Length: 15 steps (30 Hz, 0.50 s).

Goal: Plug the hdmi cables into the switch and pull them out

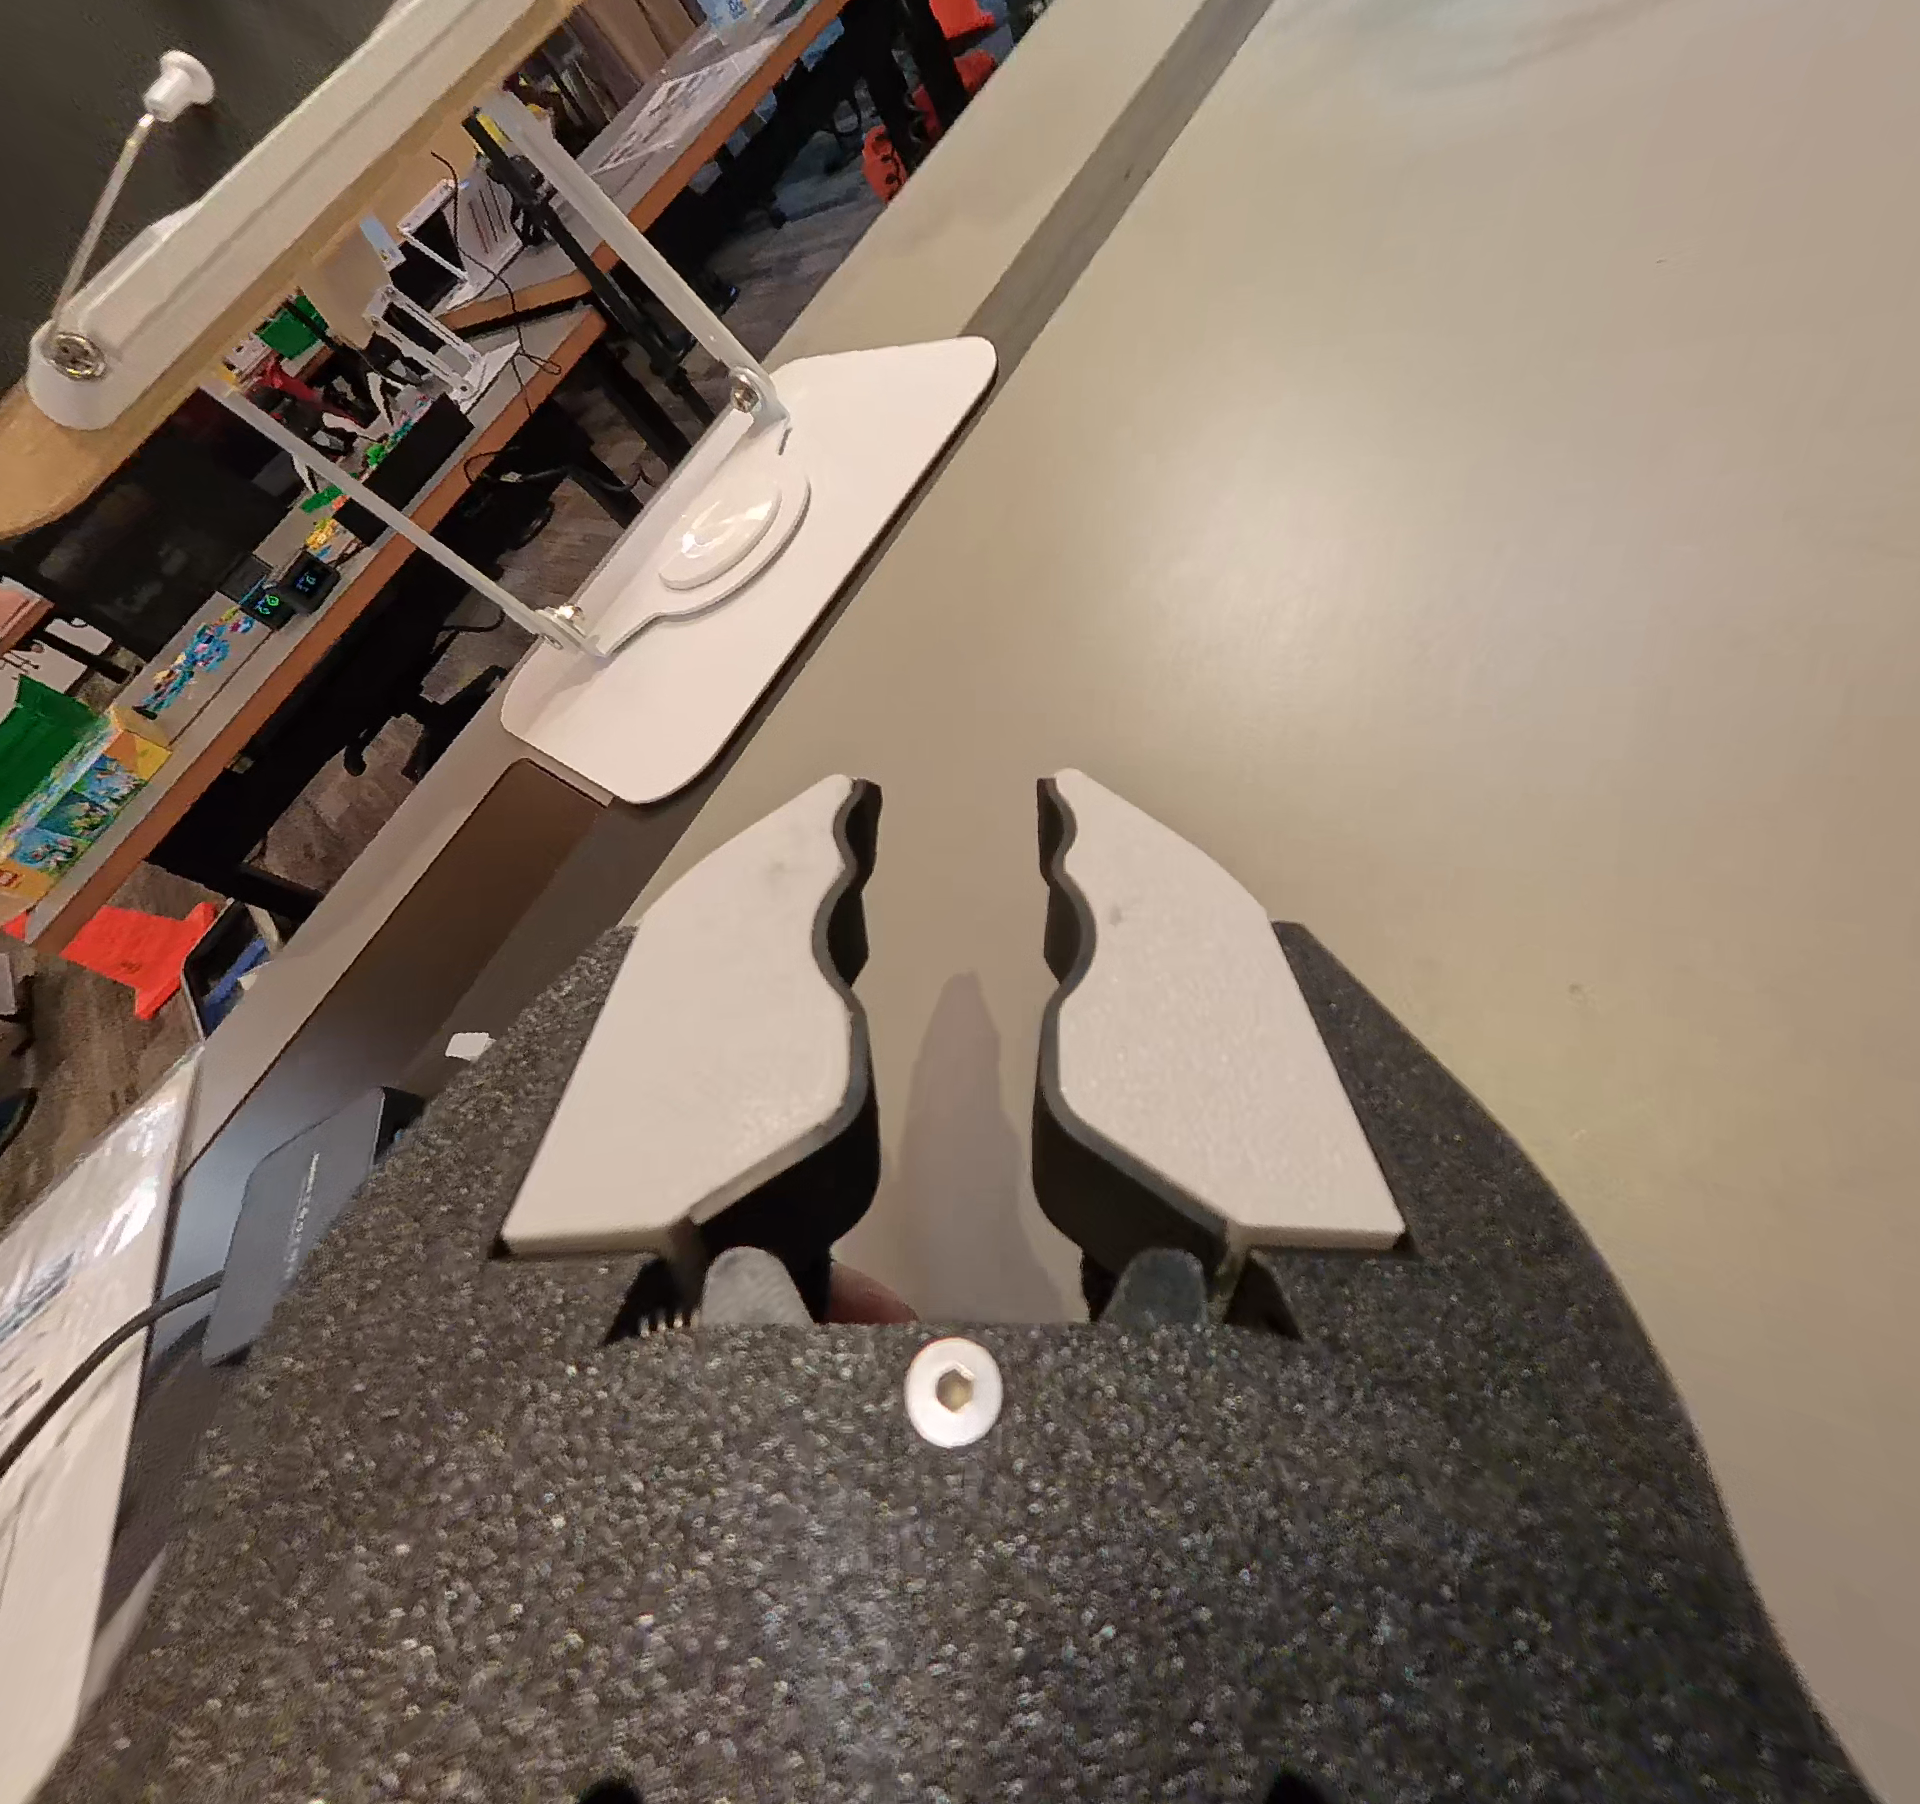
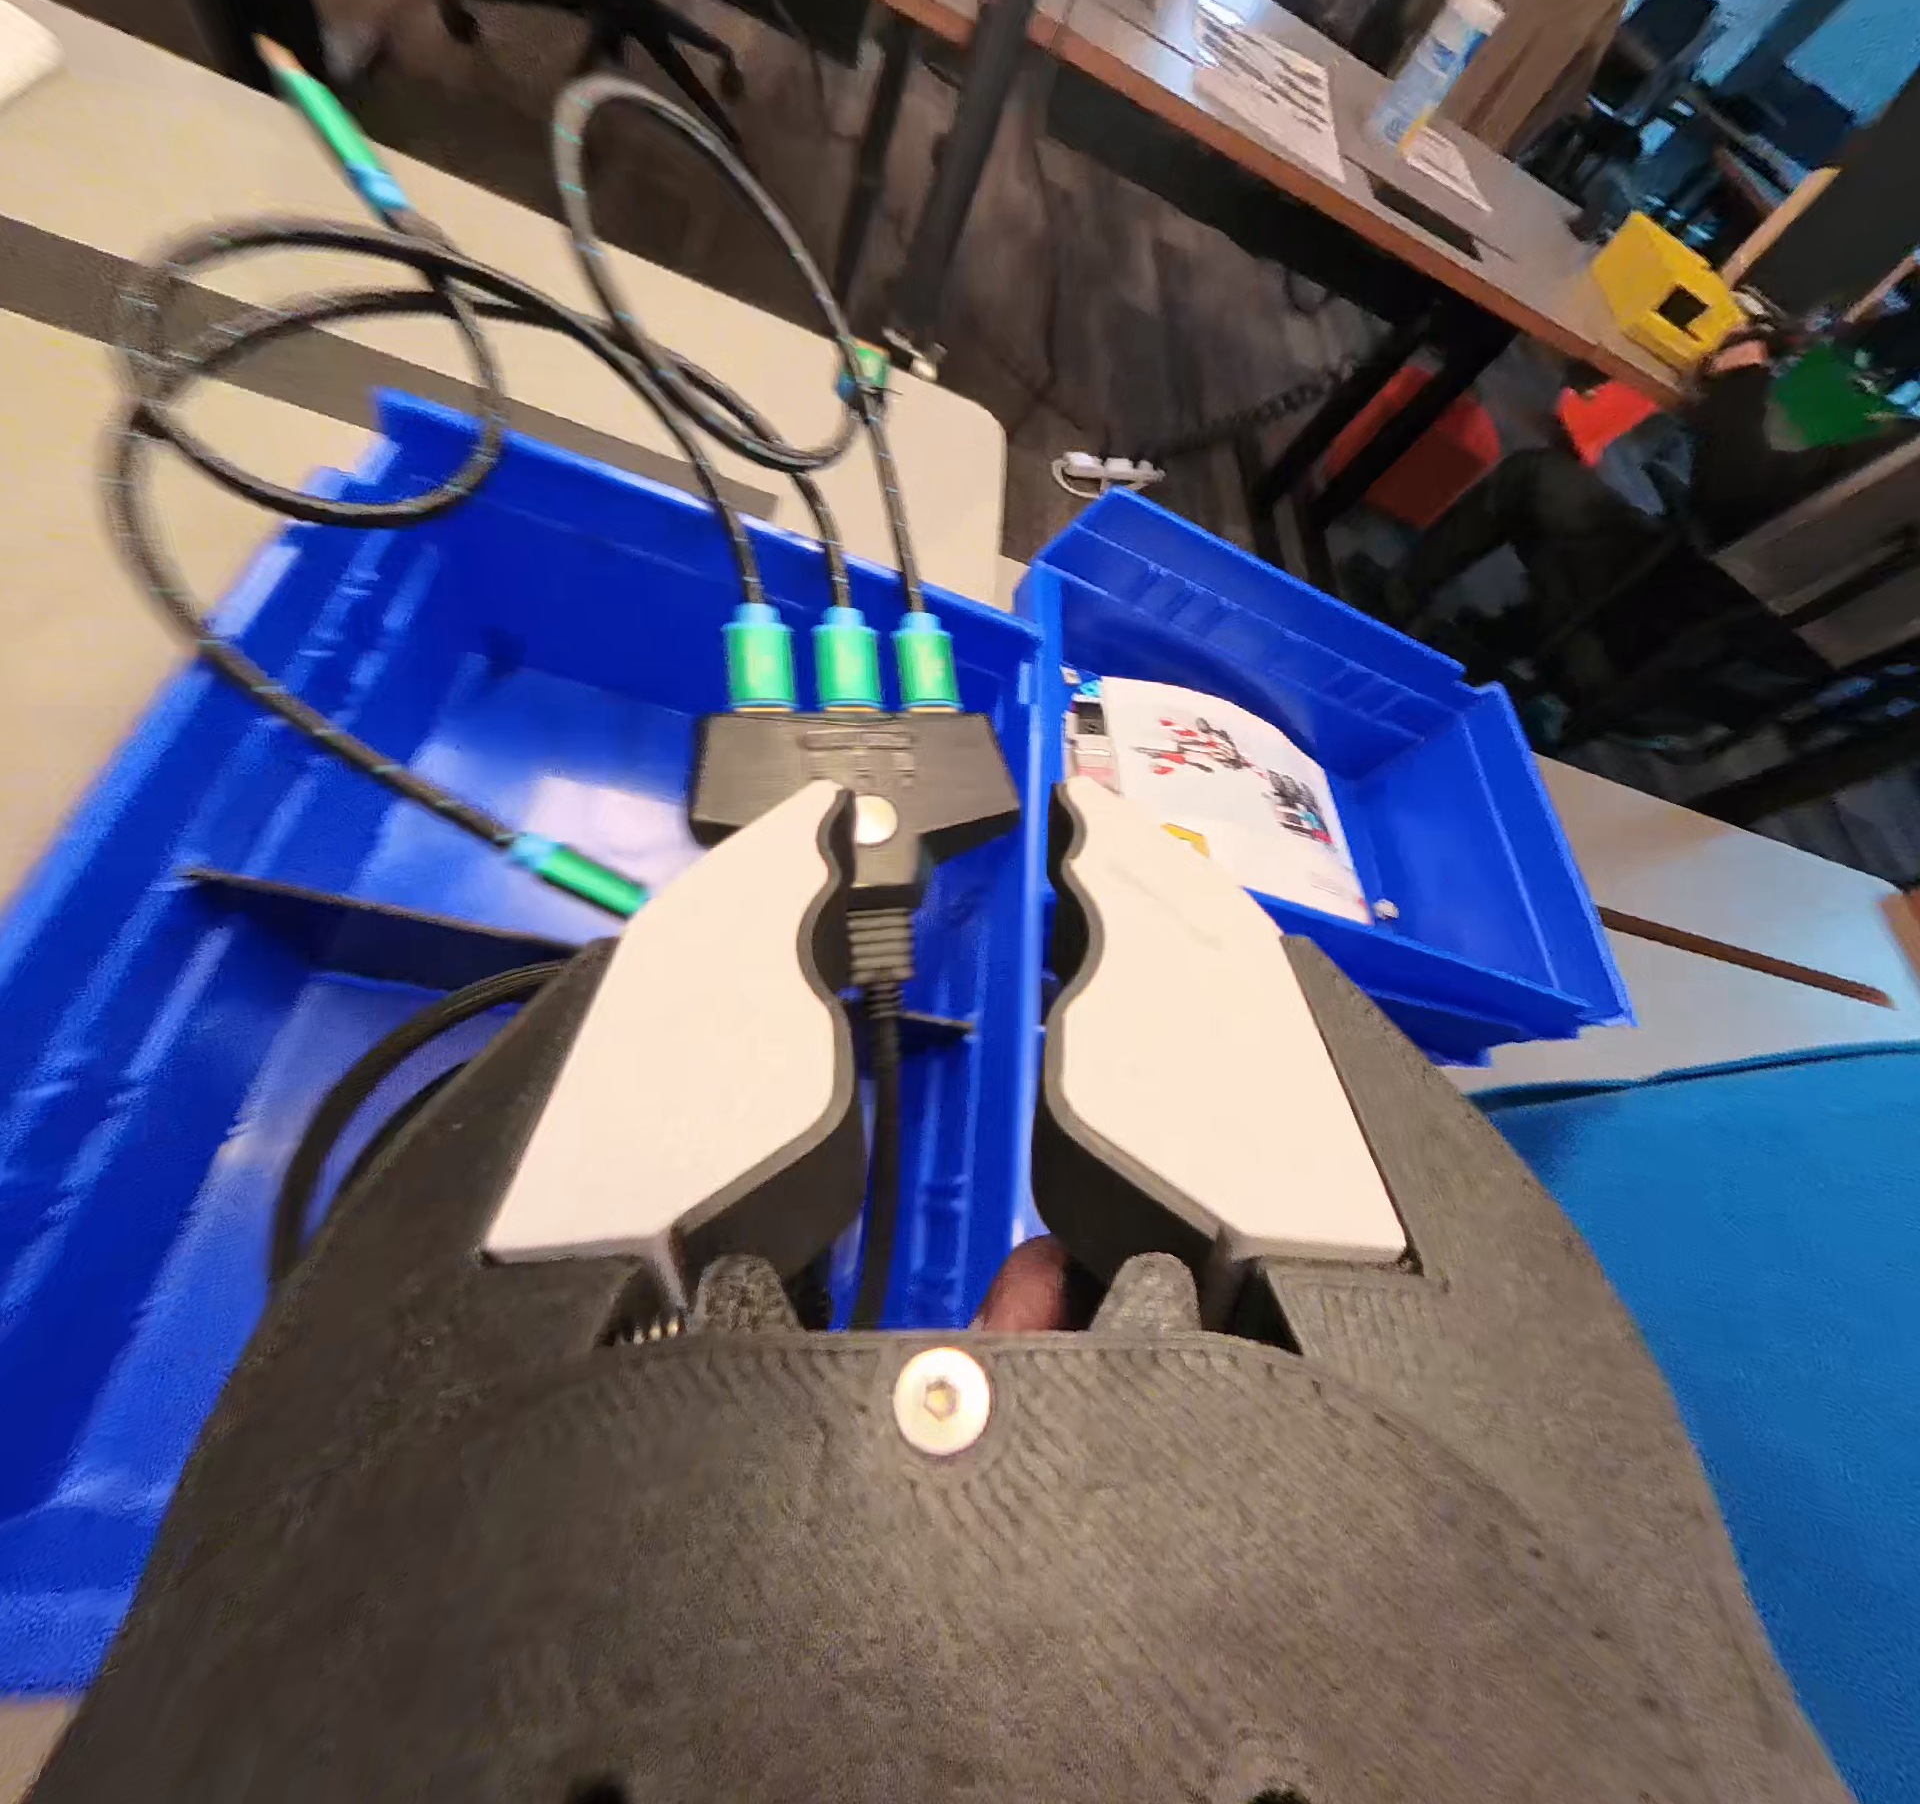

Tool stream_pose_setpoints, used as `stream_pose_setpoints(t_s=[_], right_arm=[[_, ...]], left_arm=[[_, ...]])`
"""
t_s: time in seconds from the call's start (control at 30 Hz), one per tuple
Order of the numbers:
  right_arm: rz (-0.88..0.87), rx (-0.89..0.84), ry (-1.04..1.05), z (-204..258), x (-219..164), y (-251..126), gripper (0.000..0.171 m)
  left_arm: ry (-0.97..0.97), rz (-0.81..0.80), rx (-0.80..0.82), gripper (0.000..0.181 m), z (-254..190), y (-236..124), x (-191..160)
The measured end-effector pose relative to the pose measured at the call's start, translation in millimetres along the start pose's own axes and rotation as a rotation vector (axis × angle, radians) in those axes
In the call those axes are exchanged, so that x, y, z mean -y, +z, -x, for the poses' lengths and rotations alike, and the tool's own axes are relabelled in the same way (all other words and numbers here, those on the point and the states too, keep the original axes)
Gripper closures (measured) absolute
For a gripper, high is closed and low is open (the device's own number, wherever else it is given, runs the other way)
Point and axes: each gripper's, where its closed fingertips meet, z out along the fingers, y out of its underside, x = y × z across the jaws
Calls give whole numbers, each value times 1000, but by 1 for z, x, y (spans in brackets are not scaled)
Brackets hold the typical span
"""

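In the right wrist view a black HDMI switch (image 2: 769,778) hangs or lies over a large blue bin (image 2: 468,559). Three braided cables with green plugs (image 2: 847,658) sit side by side in its far edge. Their loose green ends show on the left (image 2: 582,876), on the table (image 2: 332,144) and farther back (image 2: 862,367). The switch's own black lead (image 2: 883,1079) runs back between my fingers. My right gripper (image 2: 951,809) is open, its left fingertip (image 2: 800,819) overlapping the switch's near edge. My left gripper (image 1: 958,798) is open and empty over the bare beige table (image 1: 1455,611).
A second blue bin (image 2: 1434,715) holding a printed leaflet (image 2: 1226,788) stands to the right. A blue cloth (image 2: 1714,1287) lies at the near right. In the left wrist view a white lamp base (image 1: 790,549) sits at the table edge and a flat black device (image 1: 291,1224) lies at lower left. Left tips to right tips: about 60 cm. The flat black device (image 1: 291,1224) is about 25 cm from my left fingertips.
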Motion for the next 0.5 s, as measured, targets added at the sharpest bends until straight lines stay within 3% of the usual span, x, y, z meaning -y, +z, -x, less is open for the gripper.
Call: stream_pose_setpoints(t_s=[0.3,0.5], right_arm=[[-129,322,75,121,-23,-84,129],[-156,378,131,174,-64,-104,122]], left_arm=[[-147,-62,2,149,-19,-19,20],[-396,-98,25,147,-42,-65,32]])
